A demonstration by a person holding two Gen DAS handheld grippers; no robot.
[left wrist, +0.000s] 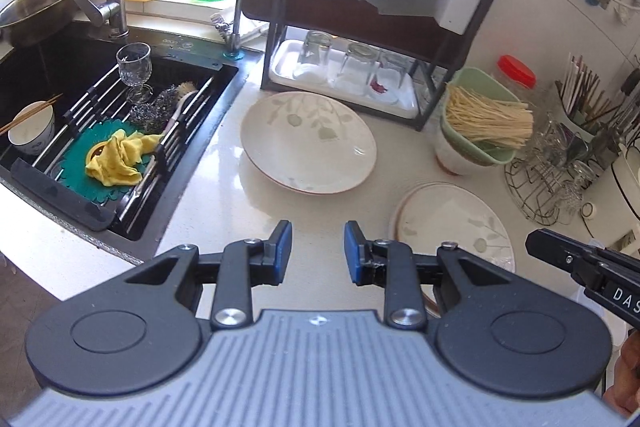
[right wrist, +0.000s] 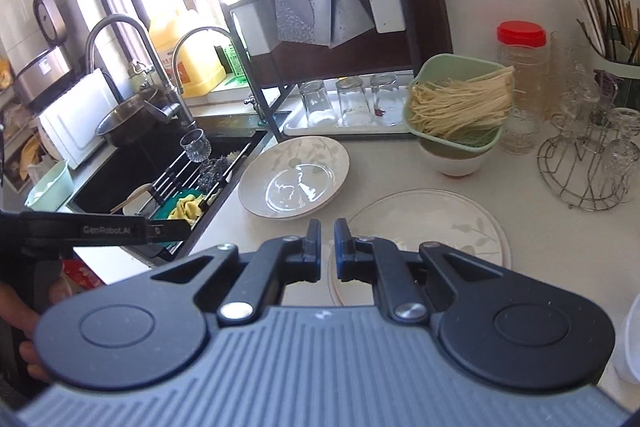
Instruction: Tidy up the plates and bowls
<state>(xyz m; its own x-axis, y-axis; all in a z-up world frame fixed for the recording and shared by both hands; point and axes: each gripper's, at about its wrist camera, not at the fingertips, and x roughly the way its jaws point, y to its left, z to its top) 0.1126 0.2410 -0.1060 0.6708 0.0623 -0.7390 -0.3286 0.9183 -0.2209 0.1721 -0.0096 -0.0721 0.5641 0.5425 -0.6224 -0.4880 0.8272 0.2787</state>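
Note:
A deep white plate with a leaf pattern [left wrist: 308, 143] sits on the counter near the sink; it also shows in the right wrist view [right wrist: 294, 177]. A flat white plate with a leaf pattern [left wrist: 452, 223] lies to its right, also in the right wrist view [right wrist: 432, 231]. A white bowl [right wrist: 454, 161] holds a green basket of dry noodles [right wrist: 456, 103]. A small white bowl with chopsticks [left wrist: 32, 127] sits in the sink. My left gripper [left wrist: 318, 253] is open and empty above the counter. My right gripper [right wrist: 327, 249] is nearly shut and empty, over the flat plate's near edge.
A black sink [left wrist: 100, 115] with a rack, wine glass [left wrist: 134, 67], yellow cloth and brush is at left. A black dish rack [left wrist: 360, 27] with upturned glasses on a white tray stands behind. A wire glass holder [right wrist: 588, 163], a red-lidded jar [right wrist: 520, 75] and a chopstick holder are at right.

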